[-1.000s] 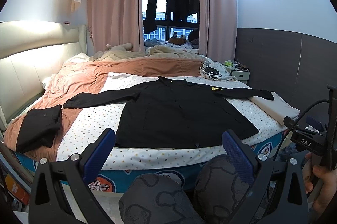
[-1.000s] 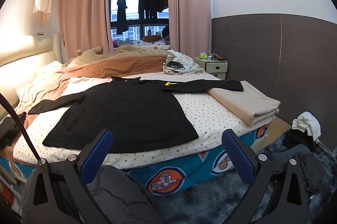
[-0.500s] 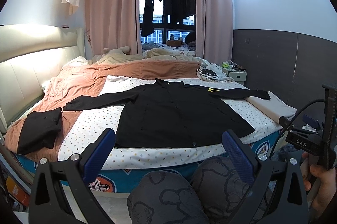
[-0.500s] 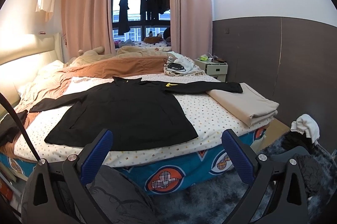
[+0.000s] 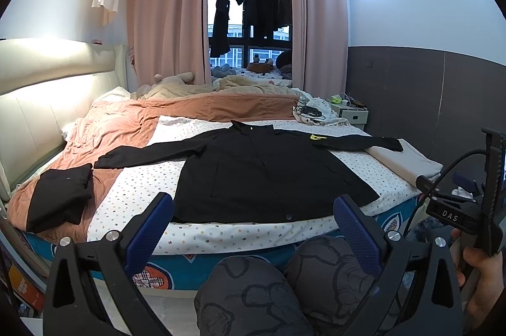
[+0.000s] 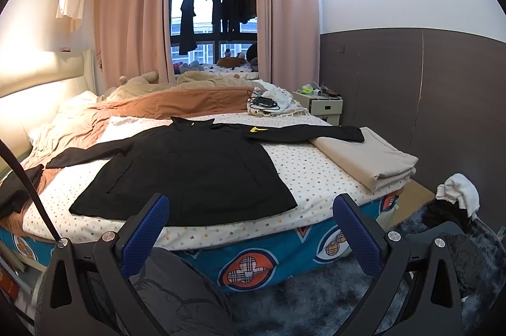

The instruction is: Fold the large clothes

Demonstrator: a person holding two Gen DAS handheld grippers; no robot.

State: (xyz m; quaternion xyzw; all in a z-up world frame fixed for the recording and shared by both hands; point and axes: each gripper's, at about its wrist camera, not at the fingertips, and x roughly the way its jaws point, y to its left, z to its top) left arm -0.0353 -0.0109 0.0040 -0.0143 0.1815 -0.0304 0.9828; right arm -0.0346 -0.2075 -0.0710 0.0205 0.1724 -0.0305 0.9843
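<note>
The only writing I can read is "DAS", in pale letters on a small black block (image 5: 449,215) clamped to the right rig, seen at the right edge of my left wrist view just above a bare hand (image 5: 482,271) gripping a handle. My landmark is the black long-sleeved button-front jacket (image 5: 265,174), which lies face up and spread flat on the bed with the white dotted sheet (image 5: 139,193), collar toward the window, hem near the bed's near edge, both sleeves stretched out sideways. A small yellow patch (image 5: 317,137) sits on the sleeve to the jacket's right; I cannot read it. That sleeve's cuff rests on a folded beige blanket (image 6: 373,158) at the bed's right corner. Left of the jacket, a folded black garment (image 5: 60,198) lies on a rumpled salmon-pink duvet (image 5: 117,130). Beyond the jacket's collar stand pink floor-length curtains (image 5: 164,16) framing a window with dark clothes hanging on a rail (image 5: 249,7), and to the right of that a small white bedside cabinet (image 6: 325,108) against a grey panelled wall. My left hand-held gripper (image 5: 253,223) hangs short of the jacket's hem with its blue-padded fingers spread wide and nothing between them; my right hand-held gripper (image 6: 251,222) is likewise spread and empty, above a shaggy blue-grey rug (image 6: 300,301).
</note>
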